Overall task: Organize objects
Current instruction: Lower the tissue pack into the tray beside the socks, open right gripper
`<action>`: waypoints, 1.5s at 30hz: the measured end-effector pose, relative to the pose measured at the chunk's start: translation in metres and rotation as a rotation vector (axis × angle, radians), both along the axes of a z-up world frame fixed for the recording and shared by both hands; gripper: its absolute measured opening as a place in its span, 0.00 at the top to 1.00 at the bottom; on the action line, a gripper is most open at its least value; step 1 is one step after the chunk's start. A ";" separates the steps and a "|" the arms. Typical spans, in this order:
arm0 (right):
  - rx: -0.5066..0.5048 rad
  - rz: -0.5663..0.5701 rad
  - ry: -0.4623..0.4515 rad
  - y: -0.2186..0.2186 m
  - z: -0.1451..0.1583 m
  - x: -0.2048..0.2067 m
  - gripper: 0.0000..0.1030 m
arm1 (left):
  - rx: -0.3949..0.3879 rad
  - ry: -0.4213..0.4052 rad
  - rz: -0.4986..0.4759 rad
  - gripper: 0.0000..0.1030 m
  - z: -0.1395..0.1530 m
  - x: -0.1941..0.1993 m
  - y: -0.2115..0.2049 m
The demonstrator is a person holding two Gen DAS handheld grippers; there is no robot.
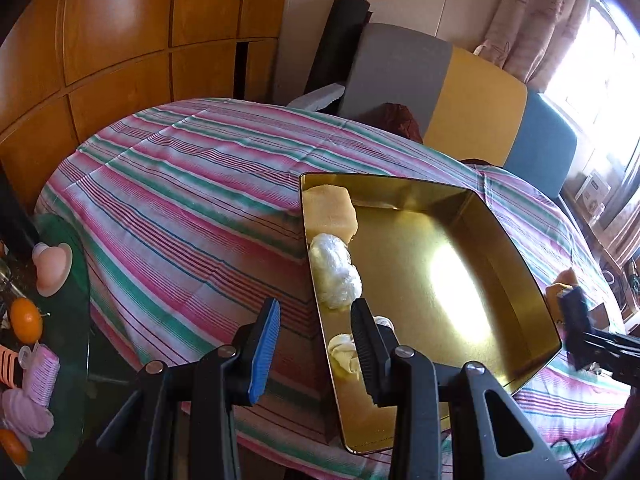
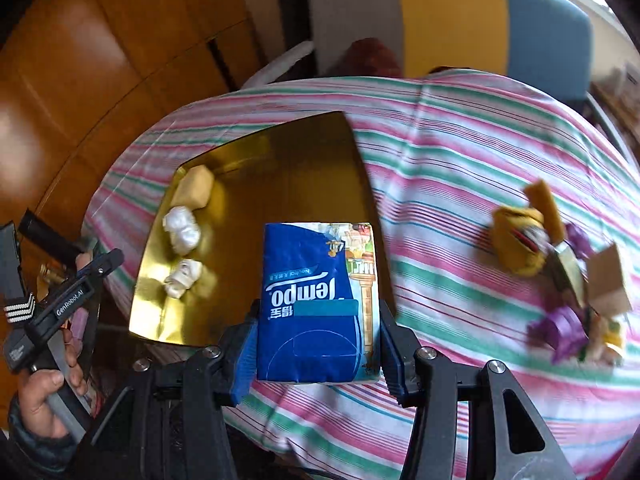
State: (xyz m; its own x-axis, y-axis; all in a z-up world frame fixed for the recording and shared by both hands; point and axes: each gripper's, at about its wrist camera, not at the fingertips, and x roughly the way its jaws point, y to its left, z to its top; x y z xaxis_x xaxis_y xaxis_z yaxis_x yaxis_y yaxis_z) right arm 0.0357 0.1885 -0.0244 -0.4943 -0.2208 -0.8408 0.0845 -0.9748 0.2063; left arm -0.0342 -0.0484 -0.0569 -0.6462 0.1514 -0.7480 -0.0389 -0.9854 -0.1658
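Note:
A gold tray [image 1: 520, 264] [image 2: 280, 152] lies on the striped tablecloth. Along its left side lie a yellow sponge block [image 1: 330, 210] [image 2: 194, 188], a white plastic-wrapped bundle [image 1: 336, 272] [image 2: 182, 228] and a small cream knotted piece [image 1: 344, 354] [image 2: 182, 278]. My left gripper [image 1: 316, 340] is open and empty, straddling the tray's left rim near the cream piece. My right gripper [image 2: 318, 354] is shut on a blue Tempo tissue pack [image 2: 318, 300], held over the tray's near right edge. The right gripper's tip also shows in the left wrist view [image 1: 574, 312].
A pile of small items [image 2: 560, 272], yellow, purple and cardboard, lies on the cloth to the right. A glass side table [image 1: 72, 320] at left carries oranges, pink items and a comb. Wooden cabinets [image 1: 120, 40] and a grey, yellow and blue sofa back [image 1: 460, 92] stand behind.

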 end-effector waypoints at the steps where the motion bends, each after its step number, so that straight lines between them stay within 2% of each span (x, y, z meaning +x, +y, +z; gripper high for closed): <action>1: 0.004 0.020 -0.006 -0.011 -0.004 -0.008 0.49 | 0.001 -0.002 -0.001 0.64 -0.001 0.000 0.000; 7: 0.025 0.083 -0.043 -0.049 -0.017 -0.031 0.49 | 0.004 -0.010 0.003 0.64 -0.003 0.001 -0.003; 13: 0.037 0.097 -0.095 -0.066 -0.035 -0.047 0.49 | 0.008 -0.020 0.000 0.64 -0.005 0.000 -0.004; 28: 0.125 0.155 -0.190 -0.106 -0.077 -0.063 0.49 | 0.007 -0.041 0.021 0.64 -0.013 -0.003 -0.009; 33: 0.145 0.209 -0.187 -0.130 -0.084 -0.062 0.49 | 0.009 -0.048 0.027 0.64 -0.015 -0.004 -0.011; 38: 0.108 0.273 -0.188 -0.147 -0.085 -0.056 0.48 | 0.016 -0.049 0.042 0.64 -0.016 -0.005 -0.015; 45: 0.037 0.289 -0.197 -0.146 -0.086 -0.052 0.42 | 0.020 -0.052 0.050 0.64 -0.016 -0.006 -0.017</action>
